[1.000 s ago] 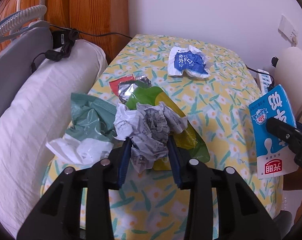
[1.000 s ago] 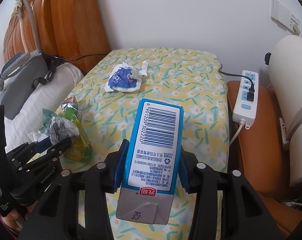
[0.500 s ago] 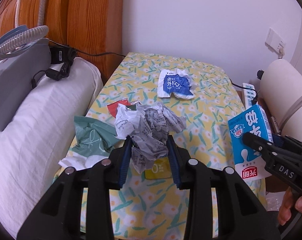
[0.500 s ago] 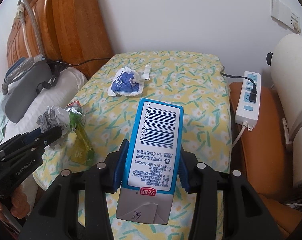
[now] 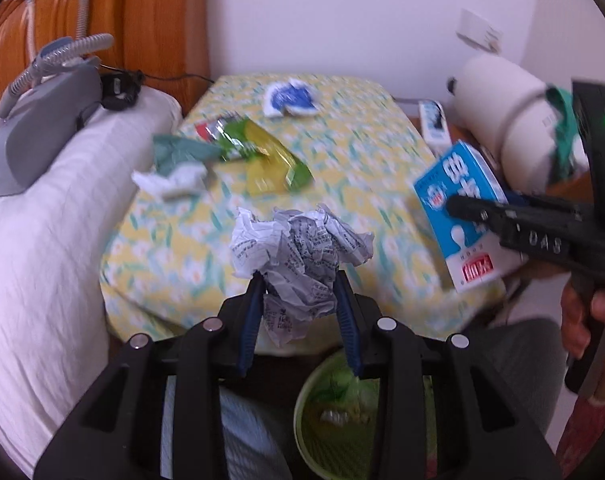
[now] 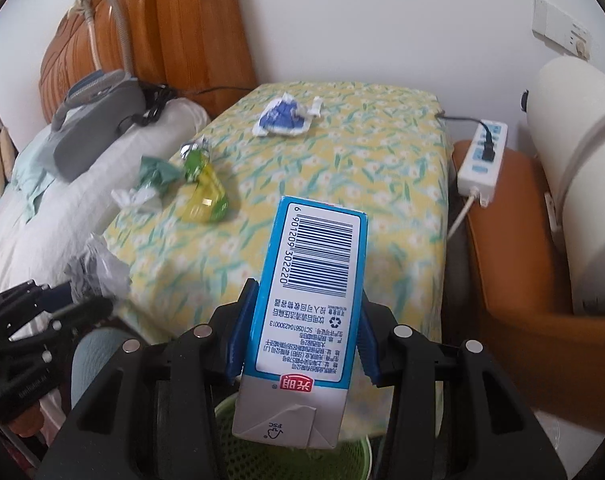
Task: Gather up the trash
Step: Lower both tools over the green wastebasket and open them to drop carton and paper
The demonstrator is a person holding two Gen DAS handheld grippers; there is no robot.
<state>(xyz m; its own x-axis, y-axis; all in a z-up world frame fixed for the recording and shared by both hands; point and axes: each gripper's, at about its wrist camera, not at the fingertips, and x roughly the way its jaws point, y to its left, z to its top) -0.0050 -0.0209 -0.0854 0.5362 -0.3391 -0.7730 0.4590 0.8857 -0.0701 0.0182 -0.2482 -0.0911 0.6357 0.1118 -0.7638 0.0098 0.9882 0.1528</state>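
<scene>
The left gripper (image 5: 298, 300) is clamping crumpled paper (image 5: 298, 256) and the right gripper (image 6: 300, 344) is clamping a milk carton (image 6: 306, 304), both hanging over the green bin (image 5: 326, 420). Wrappers (image 5: 262, 152) and a blue packet (image 5: 290, 98) are lying on the floral table (image 5: 362, 140), beside a pillow (image 5: 42, 220).

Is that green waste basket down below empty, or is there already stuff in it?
Not empty. In the left wrist view the green basket holds a green bag with something crumpled lying inside. How full it is cannot be told; the grippers hide most of it.
</scene>
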